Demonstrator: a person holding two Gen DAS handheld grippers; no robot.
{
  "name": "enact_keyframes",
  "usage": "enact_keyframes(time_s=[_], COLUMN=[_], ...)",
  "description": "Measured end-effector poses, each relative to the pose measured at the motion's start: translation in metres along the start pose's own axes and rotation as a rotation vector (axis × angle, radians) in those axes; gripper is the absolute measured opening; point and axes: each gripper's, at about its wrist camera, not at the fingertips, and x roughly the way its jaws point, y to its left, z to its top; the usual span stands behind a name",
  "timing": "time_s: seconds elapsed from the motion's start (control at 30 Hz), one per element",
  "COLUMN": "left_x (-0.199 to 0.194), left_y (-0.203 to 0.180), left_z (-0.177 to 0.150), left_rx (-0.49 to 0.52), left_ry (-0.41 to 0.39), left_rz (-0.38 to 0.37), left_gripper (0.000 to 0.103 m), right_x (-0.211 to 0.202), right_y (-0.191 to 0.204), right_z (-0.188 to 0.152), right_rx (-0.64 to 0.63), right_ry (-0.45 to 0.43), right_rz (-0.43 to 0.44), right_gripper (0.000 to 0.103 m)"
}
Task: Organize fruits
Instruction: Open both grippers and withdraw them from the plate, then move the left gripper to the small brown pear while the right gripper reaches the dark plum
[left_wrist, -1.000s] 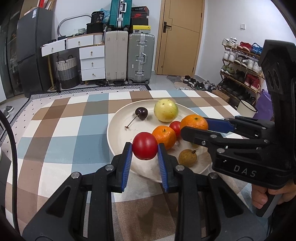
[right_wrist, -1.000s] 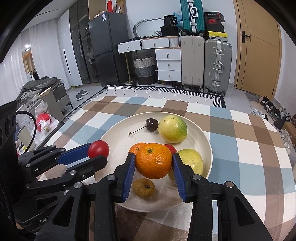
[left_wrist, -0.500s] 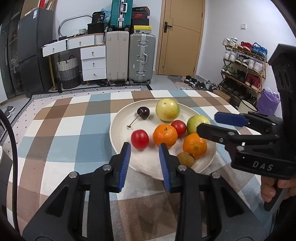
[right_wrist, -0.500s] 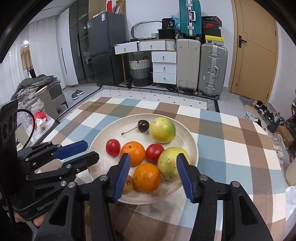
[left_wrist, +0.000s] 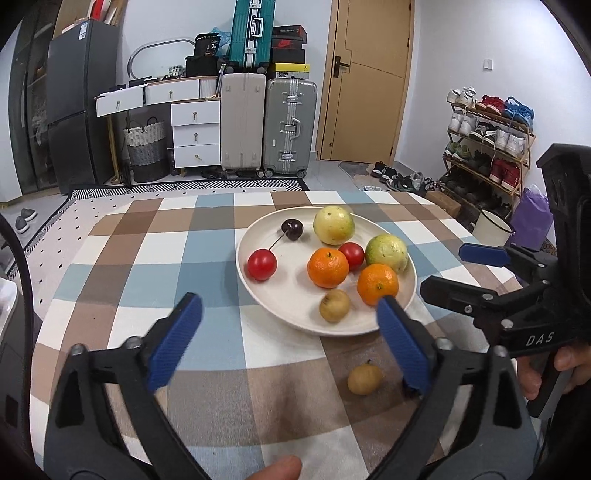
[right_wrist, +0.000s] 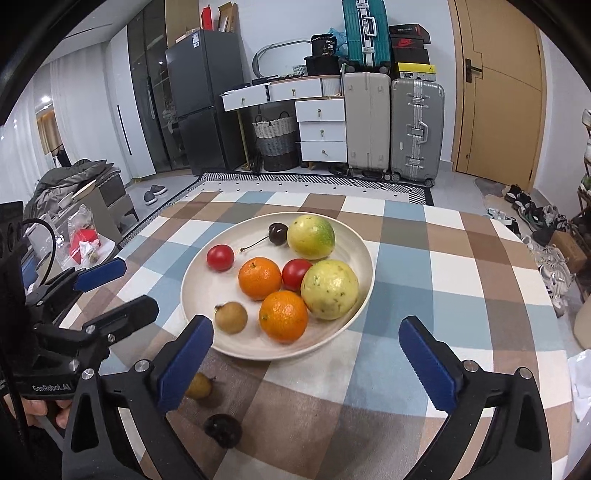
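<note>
Currently, both tongs are seen spreading apart with nothing gripped. The left tongs (left_wrist: 288, 328) are held over the near edge of the cream plate (left_wrist: 258, 291), their jaws opening, and only checked cloth and the plate's rim are seen between the blue pads. The right tongs (right_wrist: 306, 350) are likewise opening above the plate's near rim, with no pad pressed against any fruit.

On the plate, which is set on the desk (left_wrist: 155, 266), eight fruits are gathered: a red tomato (left_wrist: 262, 264) at the left, a dark cherry (left_wrist: 292, 229) with its stem behind it, a pale guava (left_wrist: 333, 225) at the far side, a second tomato (left_wrist: 351, 255), a greenish guava (left_wrist: 386, 253), two oranges (left_wrist: 328, 267) near the middle and right, and a small brown longan (left_wrist: 334, 305) at the front. Off the plate, another longan (left_wrist: 364, 379) is left lying on the cloth, and in the right wrist view a dark round fruit (right_wrist: 222, 430) is seen just beside it, nearer the camera.
</note>
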Motion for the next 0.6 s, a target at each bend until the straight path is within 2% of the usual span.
enact_keyframes(time_s=[0.27, 0.6], left_x=[-0.015, -0.014], left_y=[-0.006, -0.012], left_z=[-0.012, -0.023], left_rx=[0.036, 0.064], left_ry=[0.007, 0.04], left_rz=[0.002, 0.008], left_gripper=[0.102, 0.102], right_x=[-0.009, -0.013], right_y=[0.002, 0.004], right_z=[-0.014, -0.032], right_rx=[0.012, -0.007], right_ry=[0.023, 0.059], right_rz=[0.047, 0.062], right_gripper=[0.102, 0.102])
